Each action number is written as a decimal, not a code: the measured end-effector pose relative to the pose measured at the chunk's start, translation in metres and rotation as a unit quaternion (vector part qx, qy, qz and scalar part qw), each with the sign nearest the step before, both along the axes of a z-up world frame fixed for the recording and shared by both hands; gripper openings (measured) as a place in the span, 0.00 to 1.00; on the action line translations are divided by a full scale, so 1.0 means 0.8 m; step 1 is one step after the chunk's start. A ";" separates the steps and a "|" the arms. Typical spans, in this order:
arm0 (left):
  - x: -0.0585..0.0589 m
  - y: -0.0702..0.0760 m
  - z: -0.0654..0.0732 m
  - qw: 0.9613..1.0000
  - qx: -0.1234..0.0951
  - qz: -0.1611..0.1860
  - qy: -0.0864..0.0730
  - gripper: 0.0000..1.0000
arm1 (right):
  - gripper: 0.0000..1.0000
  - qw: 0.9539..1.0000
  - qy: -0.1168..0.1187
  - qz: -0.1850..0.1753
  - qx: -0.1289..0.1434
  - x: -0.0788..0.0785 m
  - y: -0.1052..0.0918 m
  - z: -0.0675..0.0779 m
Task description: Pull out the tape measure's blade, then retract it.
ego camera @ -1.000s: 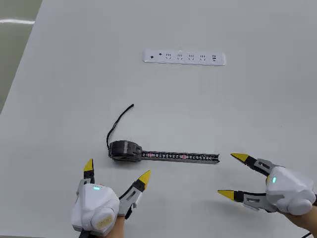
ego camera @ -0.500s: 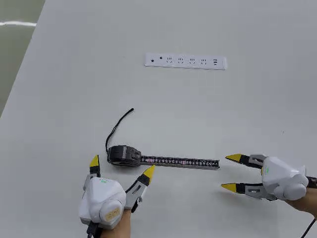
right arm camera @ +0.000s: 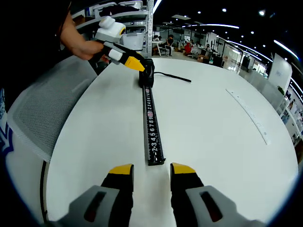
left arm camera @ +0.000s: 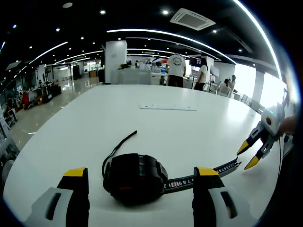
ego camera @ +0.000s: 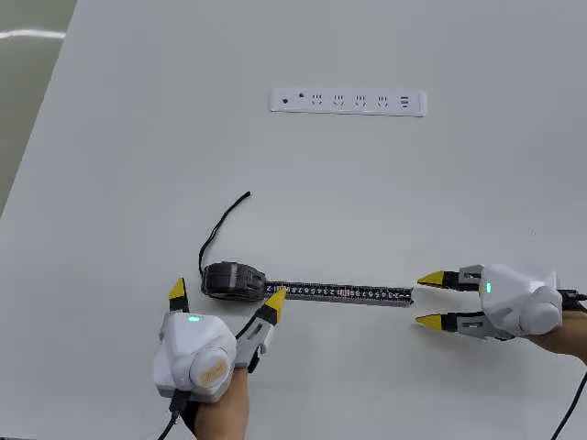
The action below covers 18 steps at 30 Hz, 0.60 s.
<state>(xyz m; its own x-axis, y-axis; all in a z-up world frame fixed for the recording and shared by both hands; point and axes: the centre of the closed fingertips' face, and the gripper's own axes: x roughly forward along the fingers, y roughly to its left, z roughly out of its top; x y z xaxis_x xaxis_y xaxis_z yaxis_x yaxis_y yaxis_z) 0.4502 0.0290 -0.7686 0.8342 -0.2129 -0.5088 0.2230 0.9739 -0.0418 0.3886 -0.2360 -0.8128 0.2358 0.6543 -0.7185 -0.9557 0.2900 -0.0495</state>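
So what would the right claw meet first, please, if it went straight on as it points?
Probably the free end of the tape measure's blade, lying just ahead of the right claw.

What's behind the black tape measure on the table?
Its black strap curls away on the white table, and farther back lies a white power strip. The case hides where the strap joins it.

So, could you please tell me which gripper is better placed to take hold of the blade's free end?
Right. The right gripper is open, jaws pointing at the blade's free end, just short of it. The left gripper sits by the case.
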 end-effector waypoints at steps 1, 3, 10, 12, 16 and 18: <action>0.002 -0.001 -0.001 1.000 -0.001 0.001 0.001 0.87 | 0.31 1.000 0.001 0.003 -0.001 0.000 0.000 -0.001; 0.005 -0.002 -0.002 1.000 -0.002 0.004 0.002 0.87 | 0.29 1.000 0.004 0.008 -0.003 0.001 0.000 -0.003; 0.018 -0.005 -0.007 1.000 -0.001 0.028 0.008 0.85 | 0.24 0.999 0.022 0.038 -0.005 0.006 0.007 -0.018; 0.018 -0.006 -0.011 0.999 0.000 0.031 0.011 0.85 | 0.22 0.999 0.025 0.041 -0.002 0.007 0.008 -0.019; 0.017 -0.009 -0.014 0.999 0.000 0.031 0.015 0.84 | 0.20 0.999 0.031 0.043 0.002 0.009 0.011 -0.023; 0.018 -0.010 -0.013 1.000 0.001 0.027 0.013 0.83 | 0.19 0.998 0.034 0.043 0.006 0.008 0.014 -0.022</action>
